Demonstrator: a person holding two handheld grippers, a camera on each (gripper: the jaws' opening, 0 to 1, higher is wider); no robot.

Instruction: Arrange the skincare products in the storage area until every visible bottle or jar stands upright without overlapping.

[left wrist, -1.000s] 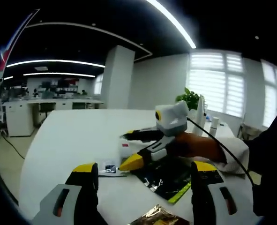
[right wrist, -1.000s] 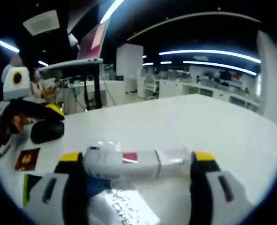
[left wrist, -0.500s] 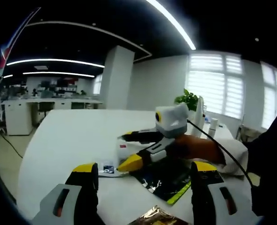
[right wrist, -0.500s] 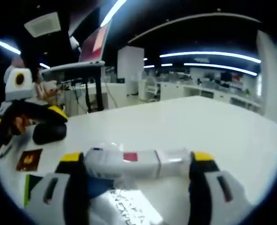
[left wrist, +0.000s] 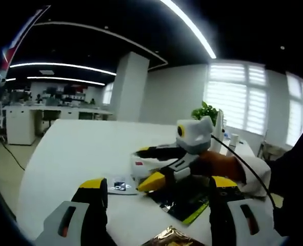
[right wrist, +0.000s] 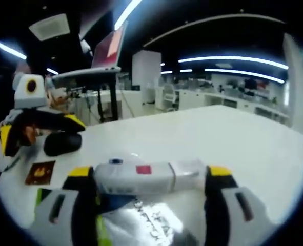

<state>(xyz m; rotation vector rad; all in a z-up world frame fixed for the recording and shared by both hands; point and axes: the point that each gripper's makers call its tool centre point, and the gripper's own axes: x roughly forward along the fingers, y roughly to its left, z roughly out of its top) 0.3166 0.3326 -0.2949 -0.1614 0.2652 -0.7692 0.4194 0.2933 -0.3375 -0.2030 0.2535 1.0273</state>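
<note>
Skincare tube [right wrist: 141, 177], white with a small red square, lies on its side straight ahead of my right hand-held gripper [right wrist: 150, 192], spanning the gap between the two yellow-tipped jaws, which stand apart on either side of it. I cannot tell whether they press its ends. It rests partly over a glossy printed sachet [right wrist: 156, 225] on the white surface [right wrist: 233, 138].

Judgement: the step in hand is taking this tube to stand it upright. To do it well, I should close across the body rather than the ends, lift clear of the sachet, then rotate and set it down on bare surface.

My left hand-held gripper [left wrist: 154, 197] hangs apart, holding nothing, with the tube [left wrist: 141, 166] ahead of it.

Count: one tube, one dark sachet [left wrist: 189, 197], one small brown-and-gold packet [right wrist: 40, 172], two white bottles [left wrist: 234, 138] well beyond.
</note>
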